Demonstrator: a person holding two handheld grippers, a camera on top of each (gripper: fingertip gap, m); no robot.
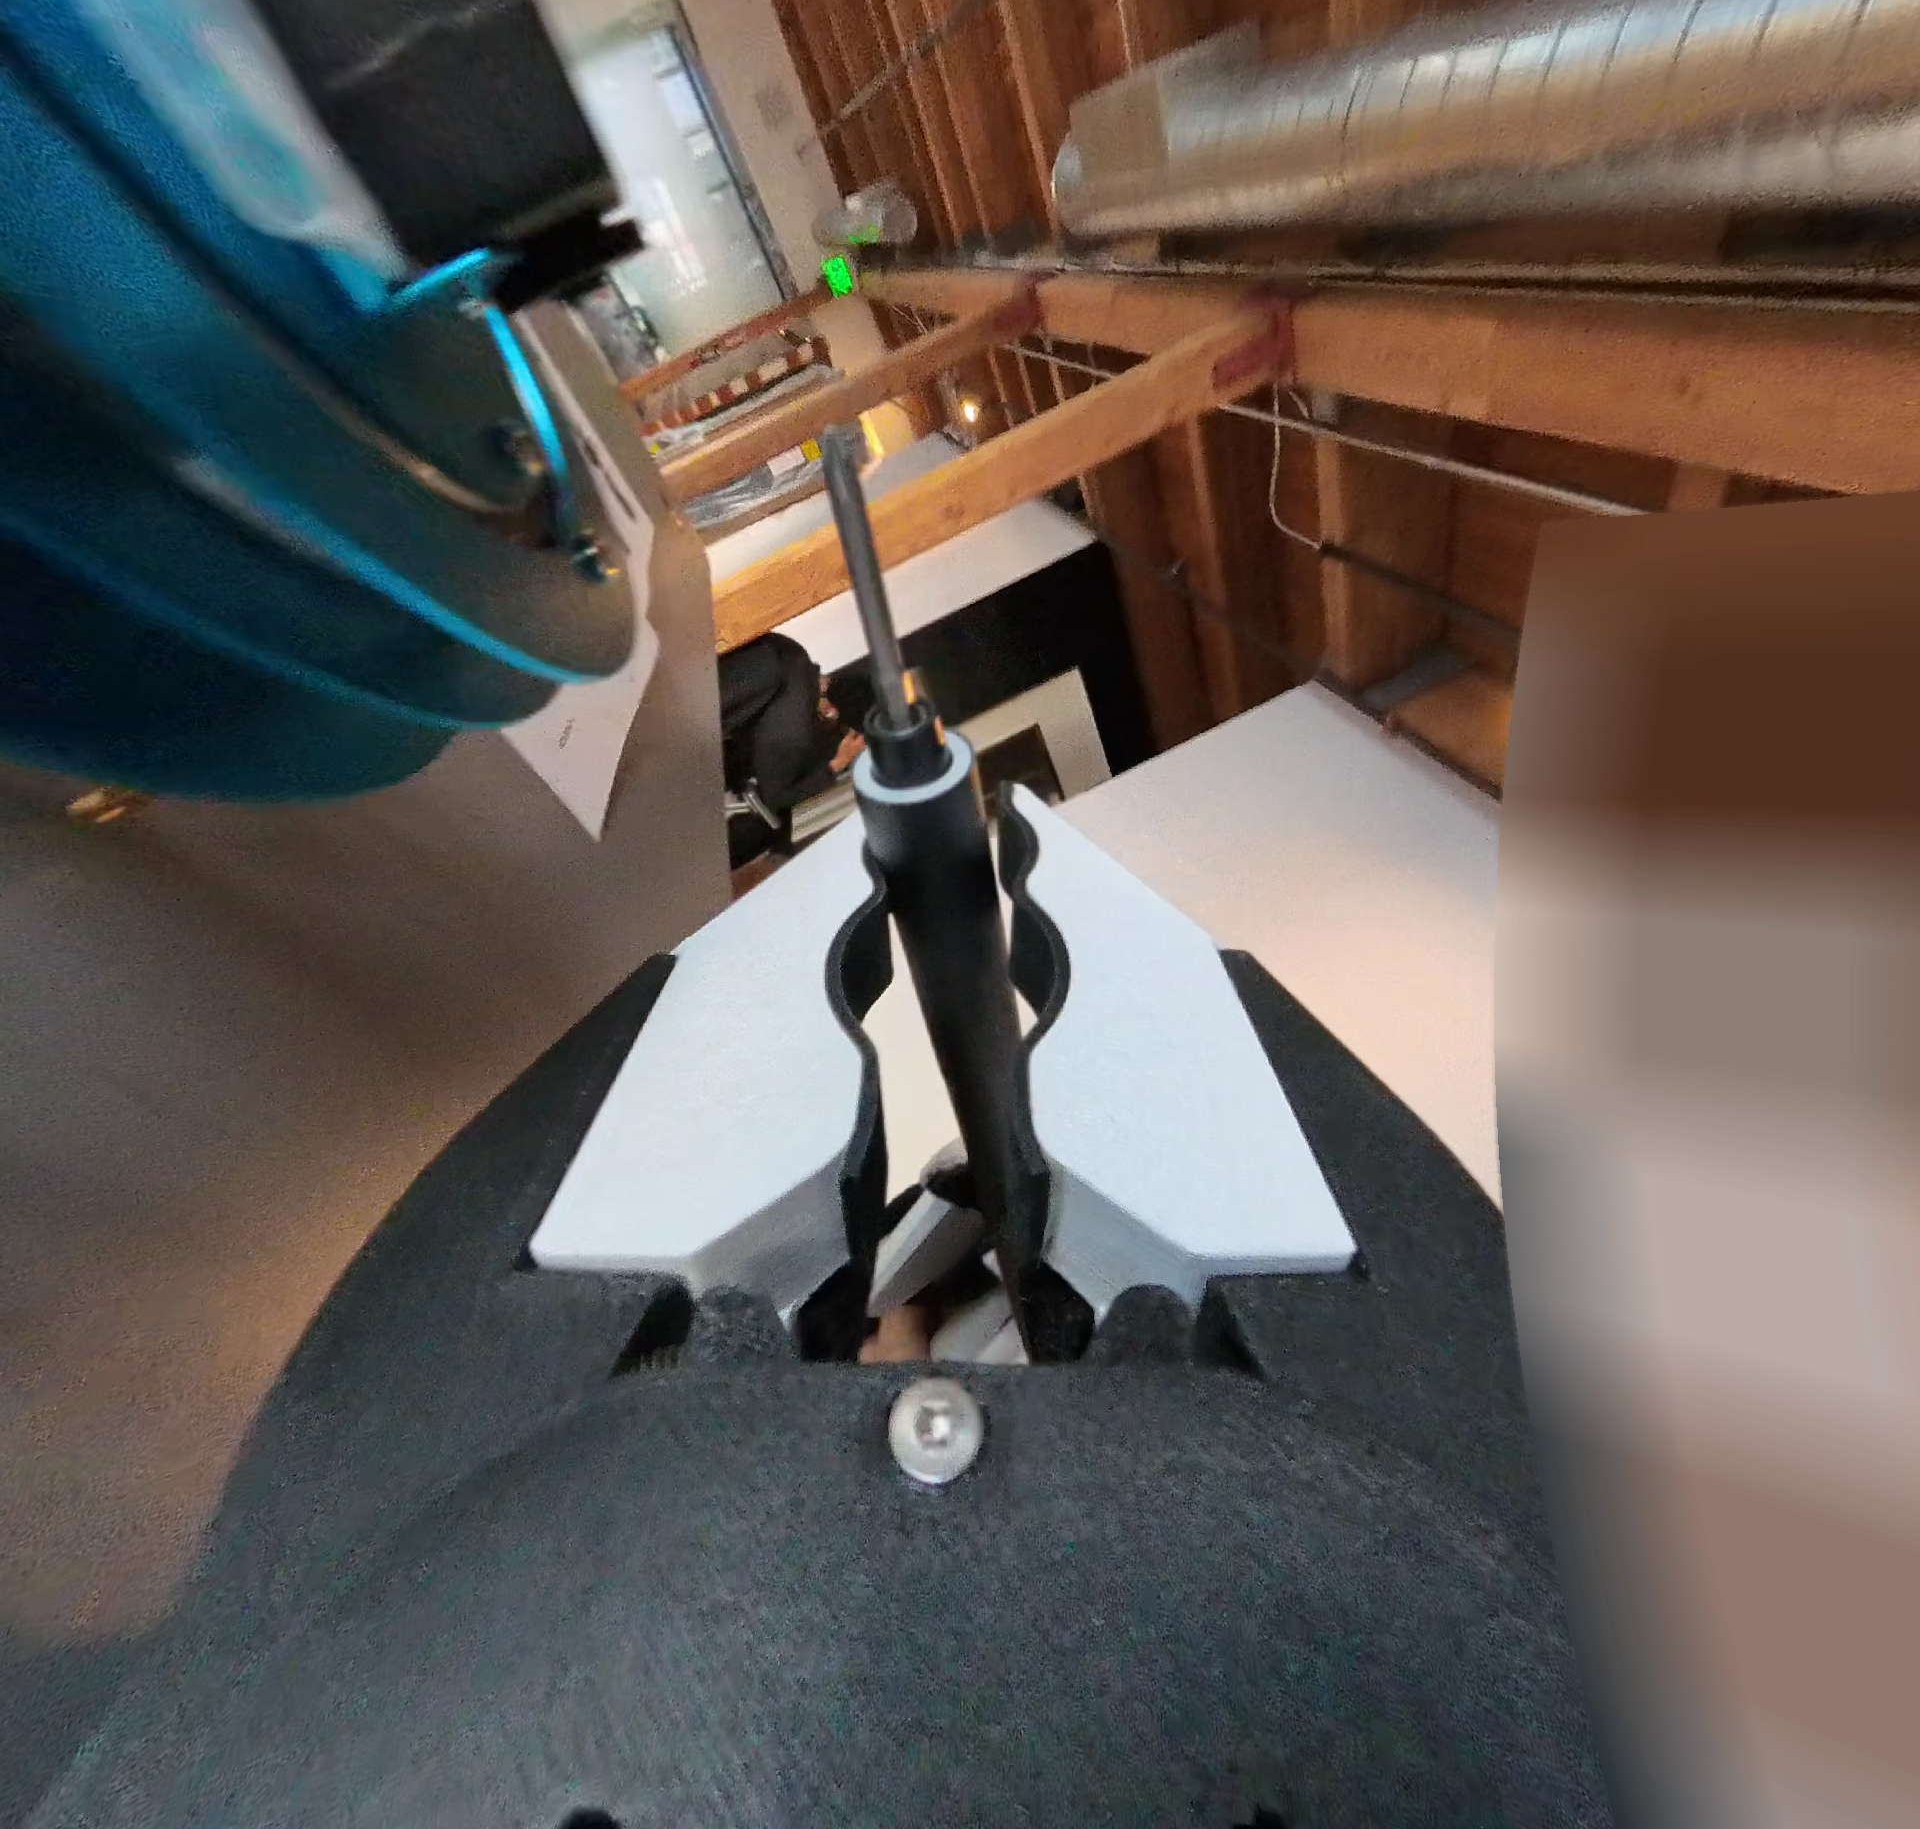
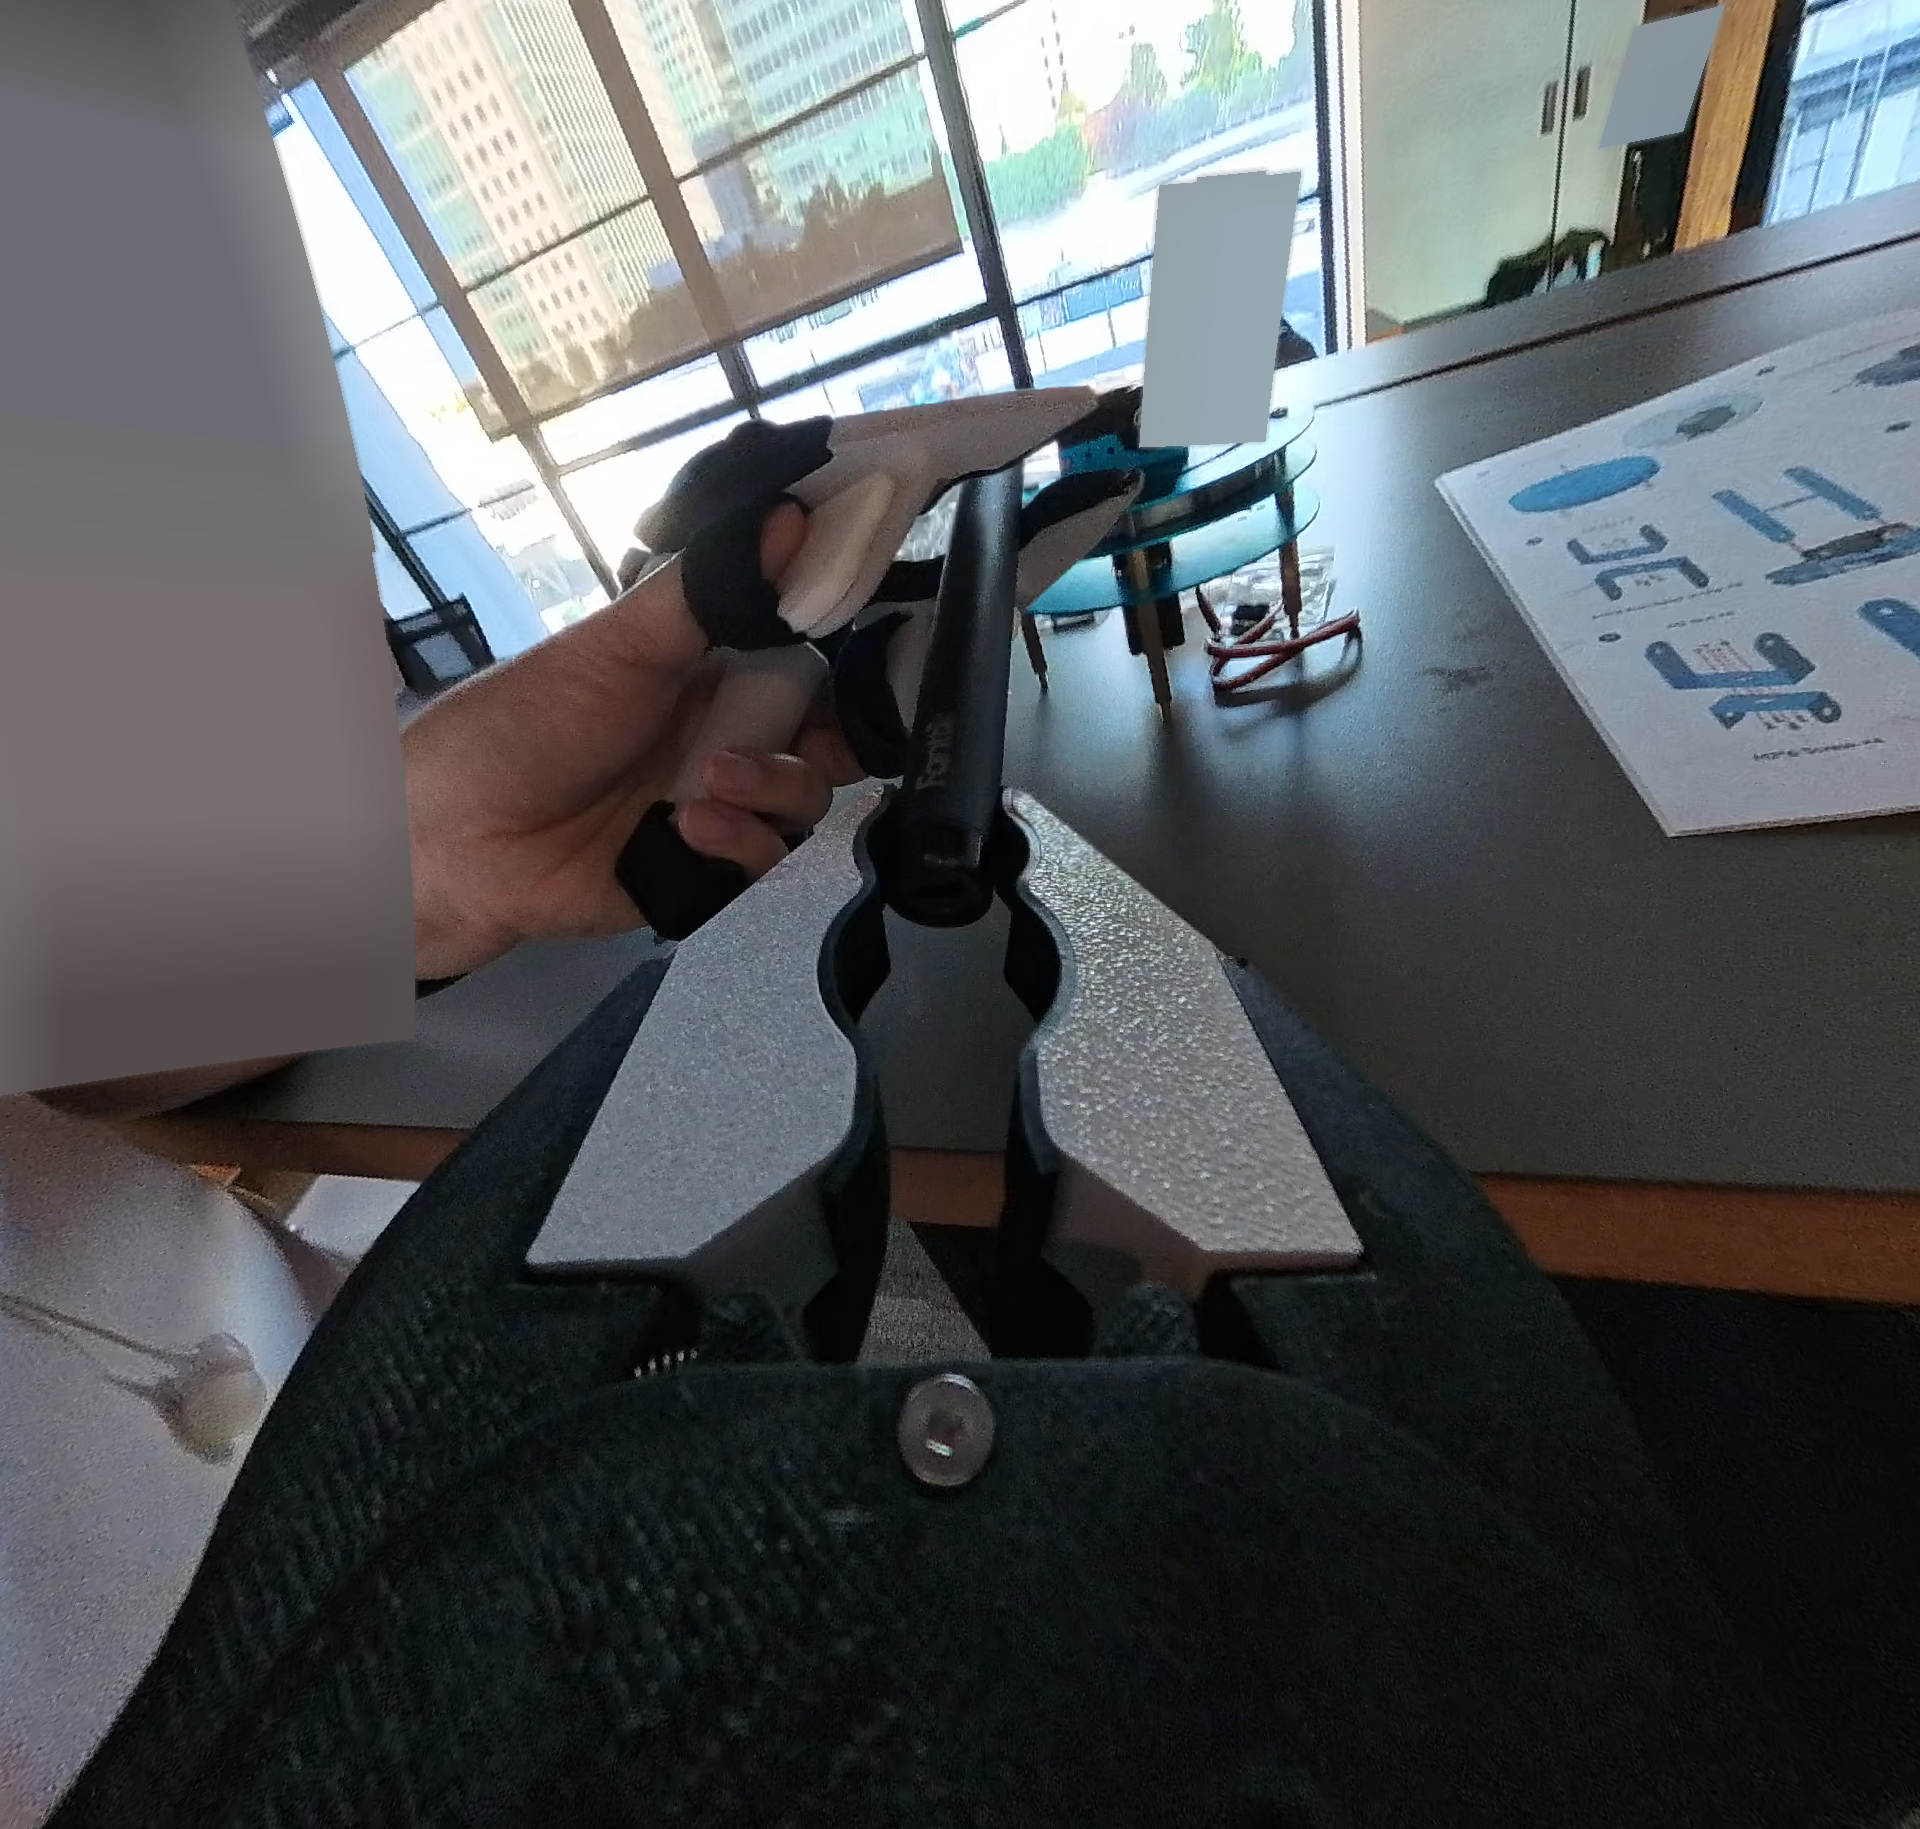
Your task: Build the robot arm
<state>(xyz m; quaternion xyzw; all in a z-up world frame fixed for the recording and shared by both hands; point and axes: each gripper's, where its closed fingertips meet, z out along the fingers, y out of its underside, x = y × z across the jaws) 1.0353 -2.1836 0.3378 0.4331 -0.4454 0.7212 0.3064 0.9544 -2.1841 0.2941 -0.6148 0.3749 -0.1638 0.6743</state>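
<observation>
**Screwdriver passed between two grippers**

Dark bench [image 2: 1455,844] carries a blue tiered assembly [image 2: 1174,522] and printed sheet [image 2: 1714,574]; left gripper [image 1: 940,823] pinches the black screwdriver [image 1: 935,896] lengthwise; right gripper [image 2: 940,823], jaws spread, flanks its butt end.

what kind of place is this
Probably an office or maker workspace: a dark table with a blue plate assembly and a parts sheet, big windows, and ceiling ductwork.
</observation>
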